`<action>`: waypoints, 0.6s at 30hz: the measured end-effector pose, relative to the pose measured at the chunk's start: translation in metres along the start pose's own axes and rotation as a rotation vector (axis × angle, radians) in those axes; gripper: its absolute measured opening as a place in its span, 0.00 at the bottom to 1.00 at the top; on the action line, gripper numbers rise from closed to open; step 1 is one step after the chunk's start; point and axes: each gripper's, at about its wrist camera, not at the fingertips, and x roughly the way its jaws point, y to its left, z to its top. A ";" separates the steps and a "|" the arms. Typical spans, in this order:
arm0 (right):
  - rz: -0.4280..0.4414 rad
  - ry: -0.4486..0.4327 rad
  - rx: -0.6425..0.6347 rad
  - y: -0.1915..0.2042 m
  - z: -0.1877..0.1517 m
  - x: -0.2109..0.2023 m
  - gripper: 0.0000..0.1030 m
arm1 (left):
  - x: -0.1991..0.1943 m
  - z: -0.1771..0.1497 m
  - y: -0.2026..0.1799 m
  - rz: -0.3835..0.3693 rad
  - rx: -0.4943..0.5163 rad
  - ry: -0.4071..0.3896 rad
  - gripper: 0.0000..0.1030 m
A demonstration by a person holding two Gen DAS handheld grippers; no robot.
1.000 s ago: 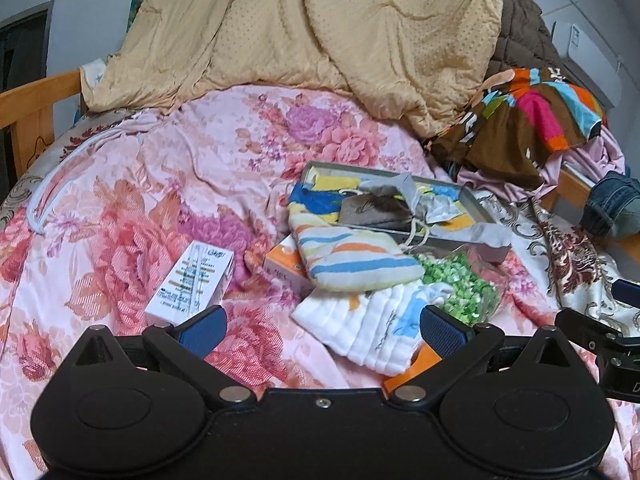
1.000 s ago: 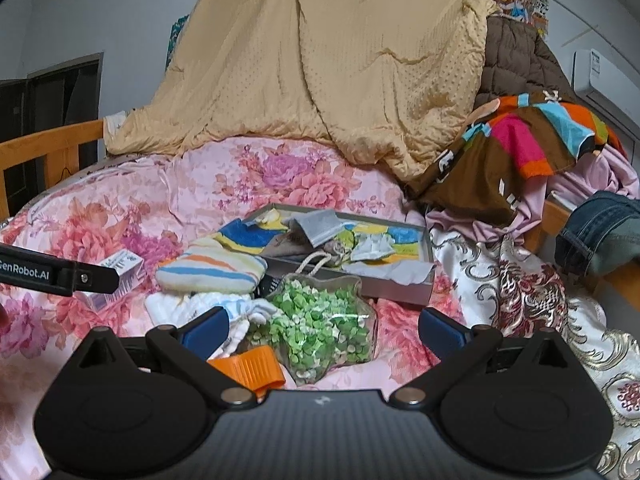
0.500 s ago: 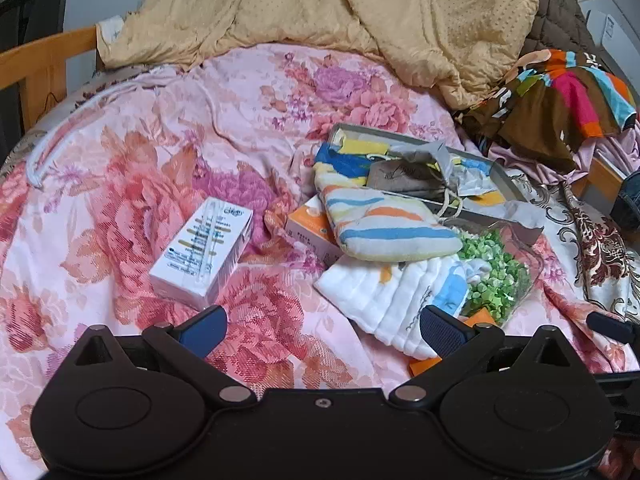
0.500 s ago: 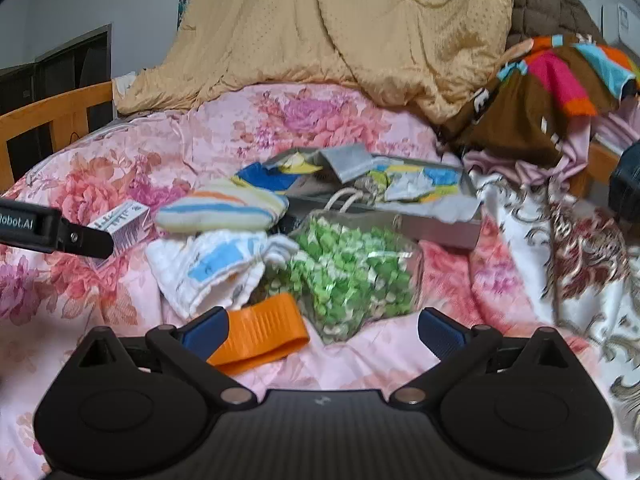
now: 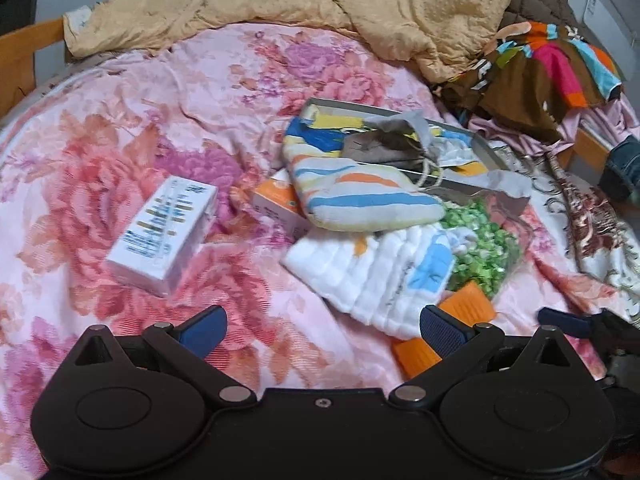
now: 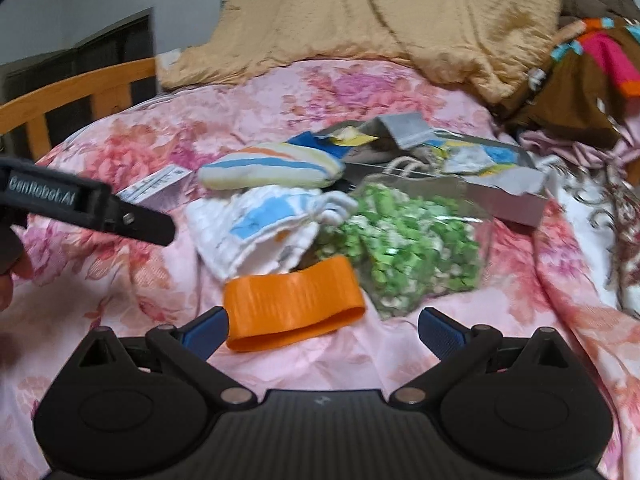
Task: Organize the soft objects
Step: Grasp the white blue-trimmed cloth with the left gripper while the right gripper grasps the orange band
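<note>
Soft goods on floral bedspread [image 5: 120,128]; both grippers spread wide, holding nothing.

Landmark: grey tray [image 5: 482,148]. Striped pouch [image 5: 360,196] overlaps the tray's near-left corner, lying partly on an orange-and-white box [image 5: 272,204]. White quilted cloth [image 5: 372,276] lies just in front of the pouch. Green-filled clear bag [image 6: 404,248] sits against the tray's front wall, touching the cloth. Orange band [image 6: 292,300] lies nearest, before cloth and bag. White carton [image 5: 164,236] well left of the tray. Left gripper [image 5: 322,330] hovers before the cloth; right gripper [image 6: 322,330] over the band.
</note>
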 end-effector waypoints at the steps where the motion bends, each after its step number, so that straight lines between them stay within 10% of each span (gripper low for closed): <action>1: 0.005 0.005 -0.008 0.001 0.000 0.003 1.00 | 0.001 0.000 0.000 -0.012 -0.013 0.000 0.99; 18: 0.060 0.022 -0.034 0.014 0.005 0.041 1.00 | 0.026 0.000 -0.007 -0.216 -0.075 0.033 0.99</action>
